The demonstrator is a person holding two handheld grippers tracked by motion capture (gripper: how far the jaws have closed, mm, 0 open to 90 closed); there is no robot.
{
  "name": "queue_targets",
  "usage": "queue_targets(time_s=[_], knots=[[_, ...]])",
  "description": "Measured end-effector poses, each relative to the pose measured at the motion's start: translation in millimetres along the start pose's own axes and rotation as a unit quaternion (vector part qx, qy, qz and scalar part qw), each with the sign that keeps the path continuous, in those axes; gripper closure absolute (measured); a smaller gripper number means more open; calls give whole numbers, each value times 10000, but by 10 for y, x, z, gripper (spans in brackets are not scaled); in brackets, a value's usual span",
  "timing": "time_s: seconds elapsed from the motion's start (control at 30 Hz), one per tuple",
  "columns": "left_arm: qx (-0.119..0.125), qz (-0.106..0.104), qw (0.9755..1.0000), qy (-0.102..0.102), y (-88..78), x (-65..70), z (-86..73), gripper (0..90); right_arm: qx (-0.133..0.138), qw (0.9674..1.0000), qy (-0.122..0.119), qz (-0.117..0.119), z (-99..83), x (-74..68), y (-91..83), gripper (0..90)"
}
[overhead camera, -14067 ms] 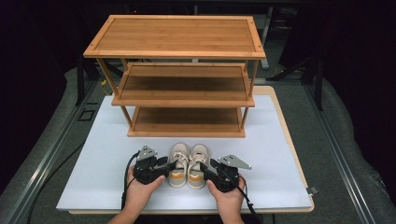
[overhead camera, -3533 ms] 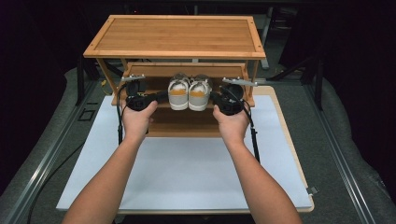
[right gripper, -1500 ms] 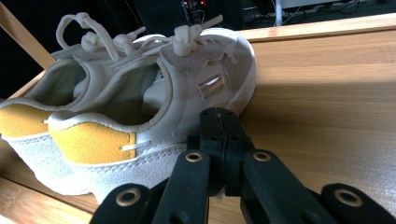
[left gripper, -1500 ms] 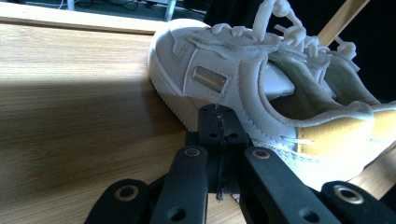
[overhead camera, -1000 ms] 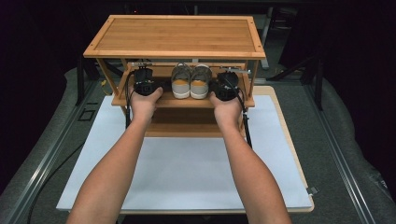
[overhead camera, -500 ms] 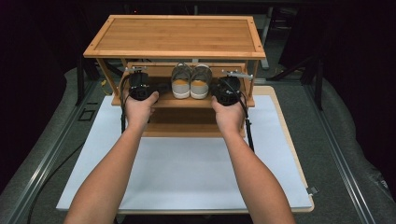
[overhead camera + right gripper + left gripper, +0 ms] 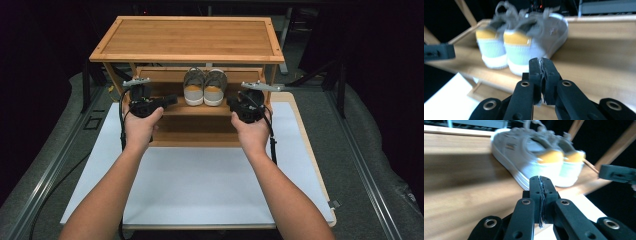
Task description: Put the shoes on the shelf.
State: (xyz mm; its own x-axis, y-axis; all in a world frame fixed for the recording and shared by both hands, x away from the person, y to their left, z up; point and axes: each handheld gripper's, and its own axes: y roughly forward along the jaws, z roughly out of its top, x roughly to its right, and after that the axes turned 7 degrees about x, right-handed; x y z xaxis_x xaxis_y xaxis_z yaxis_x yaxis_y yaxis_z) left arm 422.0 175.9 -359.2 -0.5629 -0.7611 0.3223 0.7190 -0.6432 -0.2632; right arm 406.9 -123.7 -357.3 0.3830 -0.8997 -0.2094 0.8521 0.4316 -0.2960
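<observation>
Darkness surrounds the white table (image 7: 200, 185) in the high view, and little beyond its edges can be made out. At upper centre of that frame the shoes (image 7: 205, 87) sit side by side on the middle shelf (image 7: 200, 107) of the rack (image 7: 187, 37), heels toward the camera; the top board hides their toes, and the lowest shelf is partly blocked by the hands. In the left gripper view the shoes (image 7: 536, 155) fill the upper centre, blurred, showing their side, laces and yellow heel tabs, details too small to read from above. The right gripper view shows them (image 7: 521, 35) from the other side, also blurred, heels facing the lens. The left gripper (image 7: 167, 100) hangs at centre left of the high view, just left of the shoes and apart from them; its pads (image 7: 541, 195) are pressed together with nothing between. The right gripper (image 7: 232, 104) sits at centre right, its tips hard to pick out against the dark body; up close its pads (image 7: 541, 75) are likewise pressed together on nothing. Each gripper view catches the other gripper's black tip at its edge, cut off by the frame.
</observation>
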Motion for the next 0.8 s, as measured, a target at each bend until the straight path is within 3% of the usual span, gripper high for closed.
queue_targets(time_s=[0.13,0.2,0.3,0.37,0.6,0.8], knots=[[-116,-190,9997,99,-75,57,-125,887,-26,9999,33,149,-119,-24,-119,875],[-123,-292,9994,110,-112,89,-187,885,-101,9997,-144,184,-184,-41,-174,876],[-126,-359,9990,220,-187,121,-293,884,-105,9996,-186,209,-299,-62,-248,875],[-187,-367,9987,302,-234,124,-378,883,-140,9993,-161,303,-382,-54,-310,876],[-450,-289,9970,561,-410,75,-700,870,-282,9993,-63,230,-763,51,-458,879],[-578,-227,9971,440,-522,-37,-996,870,-394,9991,-38,135,-1051,120,-559,879]])
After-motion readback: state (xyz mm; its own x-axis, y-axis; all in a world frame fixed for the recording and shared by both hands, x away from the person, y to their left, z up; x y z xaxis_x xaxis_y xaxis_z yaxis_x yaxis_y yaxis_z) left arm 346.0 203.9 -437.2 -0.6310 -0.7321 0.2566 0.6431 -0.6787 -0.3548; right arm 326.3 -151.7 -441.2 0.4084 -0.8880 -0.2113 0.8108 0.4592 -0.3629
